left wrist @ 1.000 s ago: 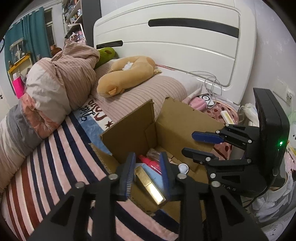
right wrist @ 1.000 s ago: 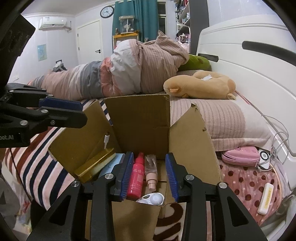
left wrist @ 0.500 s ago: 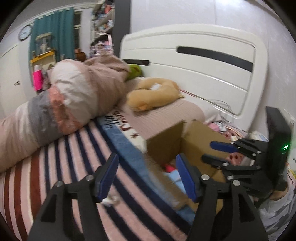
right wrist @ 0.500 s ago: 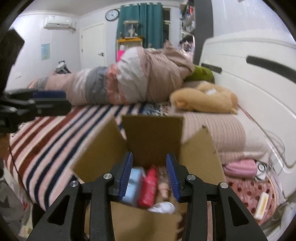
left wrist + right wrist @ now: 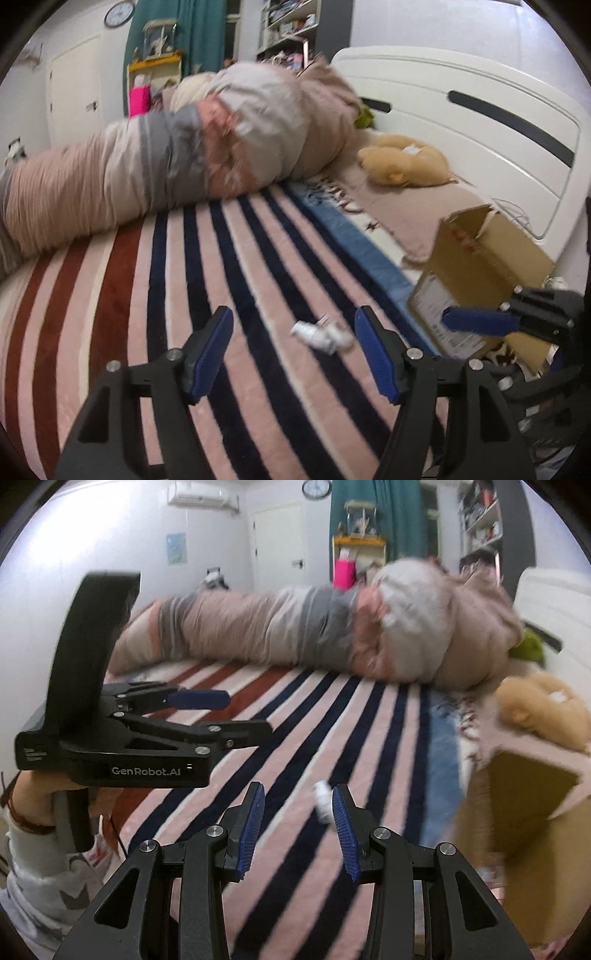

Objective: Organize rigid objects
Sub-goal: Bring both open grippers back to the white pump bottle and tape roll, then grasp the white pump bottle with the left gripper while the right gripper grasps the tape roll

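A small white bottle [image 5: 320, 334] lies on its side on the striped blanket [image 5: 229, 280], a little ahead of my left gripper [image 5: 293, 354], which is open and empty. It also shows in the right wrist view [image 5: 323, 801], just ahead of my right gripper [image 5: 298, 830], also open and empty. The cardboard box [image 5: 476, 273] stands to the right, flaps up; its contents are hidden. It shows blurred at the right in the right wrist view [image 5: 517, 812]. The right gripper also shows in the left wrist view [image 5: 480, 321] by the box, and the left gripper in the right wrist view [image 5: 207, 716].
A rolled duvet [image 5: 177, 158] lies across the far side of the bed. A tan plush toy [image 5: 402, 164] rests by the white headboard [image 5: 480, 122]. Shelves, a yellow cabinet and a door stand beyond.
Both grippers swung left, away from the box and over the striped blanket. The left gripper opened wider. The white bottle on the blanket came into view.
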### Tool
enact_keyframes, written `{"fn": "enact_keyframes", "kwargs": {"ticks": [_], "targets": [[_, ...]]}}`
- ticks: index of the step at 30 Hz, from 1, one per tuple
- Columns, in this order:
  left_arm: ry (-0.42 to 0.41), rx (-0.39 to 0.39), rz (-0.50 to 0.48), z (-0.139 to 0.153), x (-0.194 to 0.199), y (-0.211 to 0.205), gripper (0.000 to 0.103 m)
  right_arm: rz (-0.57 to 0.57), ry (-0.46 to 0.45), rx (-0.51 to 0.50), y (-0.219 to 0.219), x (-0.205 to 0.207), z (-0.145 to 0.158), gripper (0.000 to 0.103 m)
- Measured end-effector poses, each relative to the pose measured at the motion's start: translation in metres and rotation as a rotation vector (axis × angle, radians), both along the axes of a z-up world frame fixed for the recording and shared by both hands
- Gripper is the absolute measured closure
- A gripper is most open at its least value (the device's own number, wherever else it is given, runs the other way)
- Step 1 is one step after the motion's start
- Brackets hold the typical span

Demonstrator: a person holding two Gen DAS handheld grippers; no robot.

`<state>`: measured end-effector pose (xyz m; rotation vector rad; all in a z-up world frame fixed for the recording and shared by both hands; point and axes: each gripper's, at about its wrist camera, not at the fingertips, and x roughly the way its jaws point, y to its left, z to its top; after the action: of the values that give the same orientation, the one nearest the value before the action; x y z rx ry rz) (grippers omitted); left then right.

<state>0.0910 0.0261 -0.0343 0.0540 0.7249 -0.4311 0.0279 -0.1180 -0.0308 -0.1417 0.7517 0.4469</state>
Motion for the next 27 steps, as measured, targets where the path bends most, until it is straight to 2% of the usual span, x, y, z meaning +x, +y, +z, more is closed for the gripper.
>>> {"fn": "enact_keyframes", "kwargs": {"ticks": [4,8,14,16,18,21,25,27], "targets": [[0.049,-0.007,0.016,-0.027,0.015,0.005,0.038,-0.066,0.087,-0.005,0.006,0.031,-0.045,0.069],[0.098,-0.015,0.018,-0.049,0.030,0.003,0.038,-0.151,0.164,0.049,-0.008,0.062,-0.086,0.069],[0.146,-0.020,0.023,-0.074,0.046,-0.001,0.038,-0.193,0.219,0.131,-0.026,0.091,-0.122,0.069],[0.159,-0.013,0.024,-0.080,0.051,-0.003,0.038,-0.194,0.210,0.136,-0.027,0.095,-0.126,0.070],[0.171,-0.010,0.023,-0.086,0.054,-0.004,0.038,-0.183,0.182,0.129,-0.026,0.095,-0.125,0.092],[0.182,-0.009,0.024,-0.089,0.057,-0.006,0.038,-0.206,0.146,0.076,-0.024,0.088,-0.119,0.095],[0.197,-0.009,0.008,-0.094,0.059,-0.011,0.038,-0.232,0.161,0.099,-0.036,0.076,-0.110,0.095],[0.204,-0.006,-0.006,-0.097,0.061,-0.016,0.038,-0.272,0.152,0.030,-0.038,0.072,-0.110,0.095]]}}
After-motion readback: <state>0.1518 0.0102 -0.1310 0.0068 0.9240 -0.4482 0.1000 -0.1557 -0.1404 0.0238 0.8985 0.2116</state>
